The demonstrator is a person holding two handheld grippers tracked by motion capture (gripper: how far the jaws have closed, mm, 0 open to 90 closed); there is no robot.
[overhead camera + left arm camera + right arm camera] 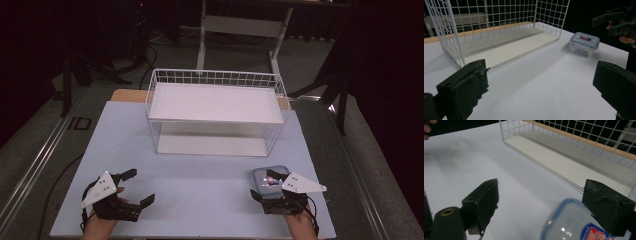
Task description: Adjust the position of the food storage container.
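Hovering over the lidded box [270,181], my right jaws [549,212] stood apart, nothing gripped yet. My left jaws [138,188], lower left, gaped empty; the wire basket [217,77] awaited.

High view: dim overall, surroundings near black; the table [200,175] is evenly lit from above and reads pale blue-grey. The wire basket [216,111] casts a soft shadow beneath itself. Small glare spot on the container lid [270,178]. Gripper views: near jaws soft-focus, slight smear at the left edge of the right gripper view.
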